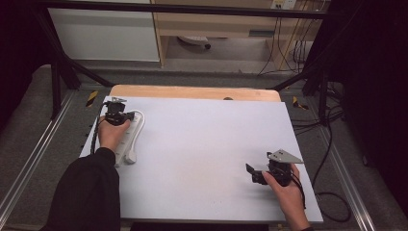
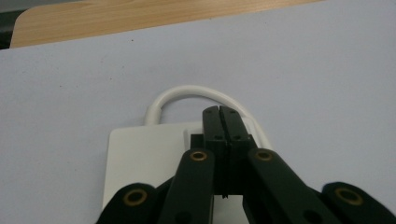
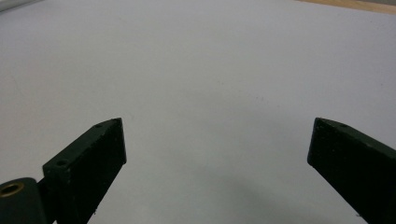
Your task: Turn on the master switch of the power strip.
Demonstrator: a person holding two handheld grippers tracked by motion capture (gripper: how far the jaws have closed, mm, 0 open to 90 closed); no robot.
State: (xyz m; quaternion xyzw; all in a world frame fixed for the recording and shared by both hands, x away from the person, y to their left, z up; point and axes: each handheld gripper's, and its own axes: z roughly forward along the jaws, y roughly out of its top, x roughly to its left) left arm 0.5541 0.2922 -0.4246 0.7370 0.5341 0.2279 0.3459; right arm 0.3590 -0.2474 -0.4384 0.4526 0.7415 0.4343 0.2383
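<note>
A white power strip (image 1: 129, 138) lies along the left side of the white table sheet (image 1: 202, 144). Its white cable (image 2: 187, 92) loops out from the far end. My left gripper (image 1: 118, 115) rests over the far end of the strip (image 2: 140, 158). The left gripper (image 2: 219, 113) has its jaws pressed together, and I see nothing between them. My right gripper (image 1: 252, 173) sits low near the right front of the sheet, pointing left. In the right gripper view the right gripper (image 3: 217, 140) stands wide open over bare sheet.
A wooden table edge (image 1: 192, 92) shows beyond the sheet. Black frame posts (image 1: 57, 77) stand at both back corners. Cables (image 1: 332, 192) trail on the floor at the right. A cabinet and shelf (image 1: 211, 29) stand farther back.
</note>
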